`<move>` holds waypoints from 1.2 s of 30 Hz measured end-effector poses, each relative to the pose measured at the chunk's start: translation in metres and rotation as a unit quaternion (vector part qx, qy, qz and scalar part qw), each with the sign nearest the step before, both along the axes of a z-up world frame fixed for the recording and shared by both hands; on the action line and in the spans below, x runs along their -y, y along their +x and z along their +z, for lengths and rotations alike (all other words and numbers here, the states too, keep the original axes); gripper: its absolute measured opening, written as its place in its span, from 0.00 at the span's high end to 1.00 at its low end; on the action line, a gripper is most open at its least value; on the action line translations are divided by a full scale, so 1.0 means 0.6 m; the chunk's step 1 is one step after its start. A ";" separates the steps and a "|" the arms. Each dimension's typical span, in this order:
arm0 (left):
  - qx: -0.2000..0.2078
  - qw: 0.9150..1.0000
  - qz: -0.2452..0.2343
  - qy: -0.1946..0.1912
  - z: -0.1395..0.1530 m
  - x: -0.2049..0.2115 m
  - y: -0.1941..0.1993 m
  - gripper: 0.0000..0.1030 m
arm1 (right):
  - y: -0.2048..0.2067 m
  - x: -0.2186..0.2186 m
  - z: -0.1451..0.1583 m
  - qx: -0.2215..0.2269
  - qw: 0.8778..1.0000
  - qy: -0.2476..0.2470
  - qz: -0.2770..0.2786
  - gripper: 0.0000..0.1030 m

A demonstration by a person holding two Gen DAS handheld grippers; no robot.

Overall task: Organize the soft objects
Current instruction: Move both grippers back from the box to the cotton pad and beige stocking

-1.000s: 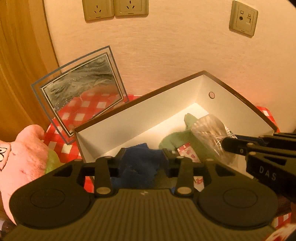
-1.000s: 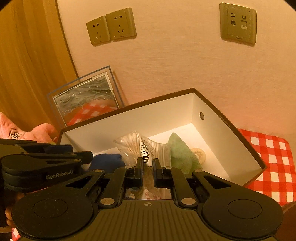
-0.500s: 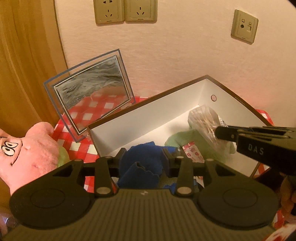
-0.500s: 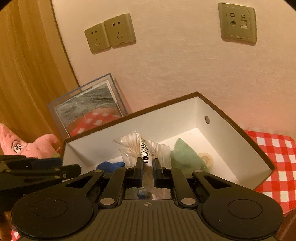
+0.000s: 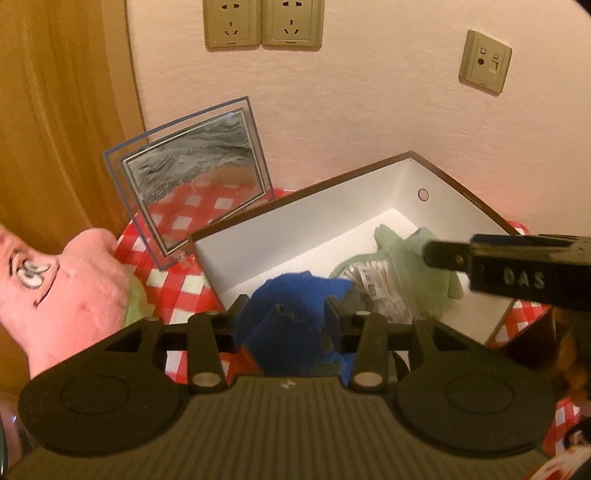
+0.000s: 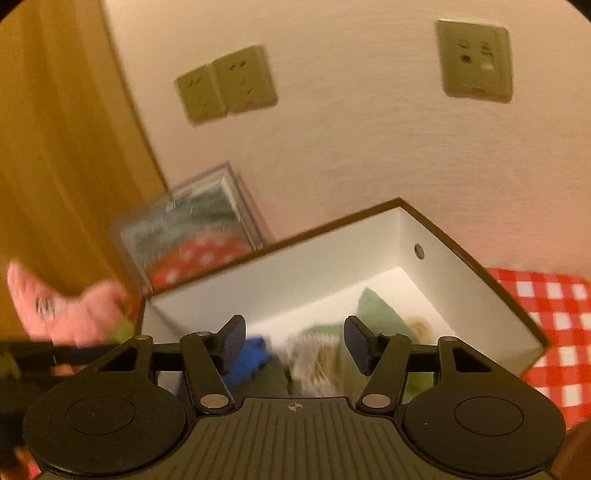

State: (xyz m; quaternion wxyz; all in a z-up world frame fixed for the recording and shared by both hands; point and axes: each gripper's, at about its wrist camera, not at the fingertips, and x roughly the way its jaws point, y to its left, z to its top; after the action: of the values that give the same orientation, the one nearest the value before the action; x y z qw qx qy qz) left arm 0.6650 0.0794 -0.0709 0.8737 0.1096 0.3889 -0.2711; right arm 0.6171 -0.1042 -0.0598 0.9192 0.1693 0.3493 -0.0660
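Note:
My left gripper (image 5: pixel 286 301) has a blue fleece cloth (image 5: pixel 291 306) bunched between its fingers, just over the near edge of the white box (image 5: pixel 295 229); its jaws are opening slightly, but the cloth still fills the gap. My right gripper (image 6: pixel 294 323) hangs over the box with its jaws opening and nothing pressed between them. A clear plastic bag with a barcode (image 6: pixel 314 354) lies below it in the box, beside a green soft toy (image 6: pixel 373 310). In the left wrist view the right gripper (image 5: pixel 498 266) reaches in from the right above the bag (image 5: pixel 373 280).
A pink star plush (image 5: pixel 62 280) lies left of the box on the red checked cloth (image 5: pixel 177 280). A glass picture frame (image 5: pixel 192 177) leans on the wall behind it. Wall sockets (image 5: pixel 262 22) sit above. A wooden panel stands at the left.
My right gripper has opened and let go of the plastic bag, which has dropped into the box. My left gripper has pulled back and up a little with the blue cloth.

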 end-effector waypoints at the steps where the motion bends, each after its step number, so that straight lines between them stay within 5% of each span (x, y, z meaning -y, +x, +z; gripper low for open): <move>1: 0.000 1.000 0.001 -0.001 0.002 -0.006 -0.006 0.60 | -0.006 -0.005 0.004 -0.010 1.000 -0.011 0.011 0.42; 10: 0.012 1.000 0.001 0.003 0.036 -0.057 -0.099 0.59 | -0.119 -0.053 0.057 0.020 0.997 -0.037 0.070 0.42; 20: 0.006 1.000 -0.017 -0.024 0.067 -0.095 -0.238 0.55 | -0.279 -0.063 0.098 0.051 0.996 -0.013 0.066 0.42; 36: -0.038 0.998 -0.049 -0.020 0.025 -0.094 -0.406 0.55 | -0.477 -0.053 0.055 -0.016 0.999 0.006 0.036 0.42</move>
State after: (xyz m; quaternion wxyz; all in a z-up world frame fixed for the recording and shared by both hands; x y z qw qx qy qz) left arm 0.4212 0.1357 -0.0557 0.8457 0.1009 0.4106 -0.3256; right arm 0.3312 -0.0722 -0.0268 0.9142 0.1606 0.3706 -0.0336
